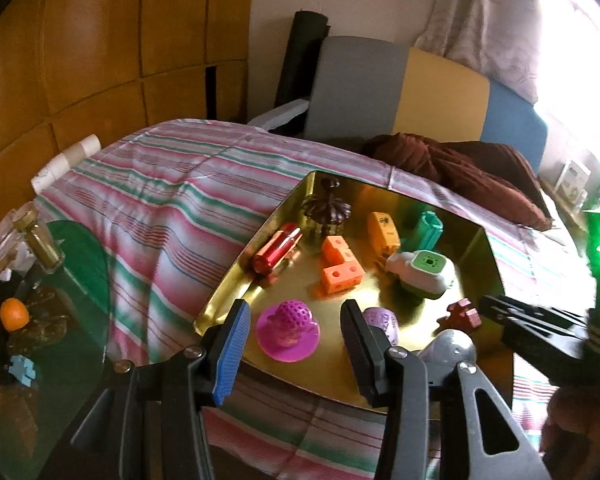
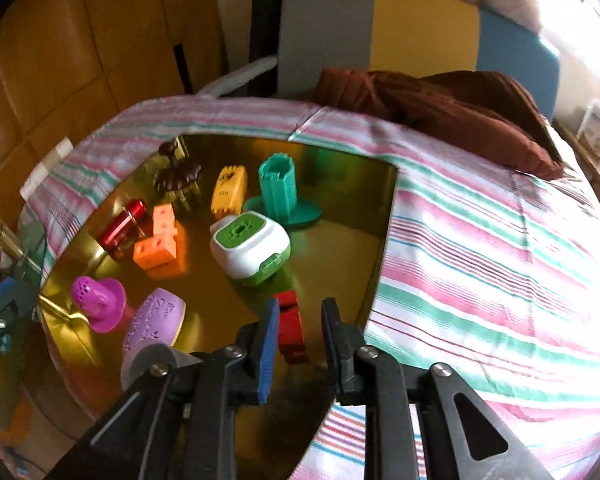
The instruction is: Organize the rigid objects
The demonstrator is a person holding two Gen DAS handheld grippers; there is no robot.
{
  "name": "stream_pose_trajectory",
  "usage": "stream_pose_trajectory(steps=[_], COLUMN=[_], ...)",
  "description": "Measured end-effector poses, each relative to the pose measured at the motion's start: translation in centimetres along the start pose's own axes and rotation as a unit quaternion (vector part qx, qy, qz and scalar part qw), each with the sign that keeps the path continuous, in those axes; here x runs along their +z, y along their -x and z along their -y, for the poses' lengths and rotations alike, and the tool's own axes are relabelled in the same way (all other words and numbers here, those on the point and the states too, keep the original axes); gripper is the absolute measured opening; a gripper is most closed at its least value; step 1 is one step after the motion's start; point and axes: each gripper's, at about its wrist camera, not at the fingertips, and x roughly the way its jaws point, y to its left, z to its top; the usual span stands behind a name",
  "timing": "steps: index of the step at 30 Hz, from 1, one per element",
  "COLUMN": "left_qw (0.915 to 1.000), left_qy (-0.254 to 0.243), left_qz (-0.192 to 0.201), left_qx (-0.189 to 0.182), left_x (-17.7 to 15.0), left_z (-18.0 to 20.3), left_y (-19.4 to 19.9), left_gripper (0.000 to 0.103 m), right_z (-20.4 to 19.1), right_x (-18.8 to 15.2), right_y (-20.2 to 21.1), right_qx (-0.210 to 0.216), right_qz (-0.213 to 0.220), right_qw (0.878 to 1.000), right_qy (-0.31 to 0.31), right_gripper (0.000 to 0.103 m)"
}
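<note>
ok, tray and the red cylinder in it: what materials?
Tray: looks like polished gold-toned metal; its floor and walls mirror the toys. Red cylinder: glossy, with bright streak highlights, likely anodised metal or metallised plastic; the views cannot settle which.

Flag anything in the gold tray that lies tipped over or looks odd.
The red cylinder lies on its side by the gold tray's left wall, and the purple piece leans tilted near the front. Nothing looks spilled or broken.
</note>
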Motion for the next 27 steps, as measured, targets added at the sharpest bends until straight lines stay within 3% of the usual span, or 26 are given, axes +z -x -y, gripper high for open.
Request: stream_pose_trajectory(steps=[2,13,14,15,17,27], left_qw=[1.0000,0.9981,0.9978,0.9977,0.9976,0.9975], left_qy=[-0.005,-0.041,-0.043,-0.044,-0.044,-0.046], left_qz=[-0.002,-0.023,-0.025,-0.026,-0.032,-0.034], left_qx=[0.006,0.040,0.044,0.045,0.043,0.042], left_x=[0.0,0.0,0.0,0.0,0.0,0.3], left_z=[0.2,0.9,0.8,0.8,0.6,0.2], left_y=[-0.1,-0.3,-0.3,-0.3,-0.2,0.6], left_gripper=[0.047,0.047,0.047,0.047,0.047,0.047], right_z=[0.1,-2.1,-2.4,-2.8,-3.2,-5.3], right_x=[-0.4,-1.6,-1.5,-1.5,-1.3,-0.9], right_y=[0.7,2.7,2.9,3.0,3.2,4.2], right_qx=[0.006,0.011,0.012,0.013,0.017,0.008], right_qz=[0.006,0.005,0.003,0.002,0.003,-0.003], right_qw=[1.000,1.000,1.000,1.000,1.000,1.000], right_qy=[-0.012,-0.015,-0.013,-0.013,-0.016,-0.014], right_gripper=[0.038,0.059,0.066,0.075,0.081,0.102])
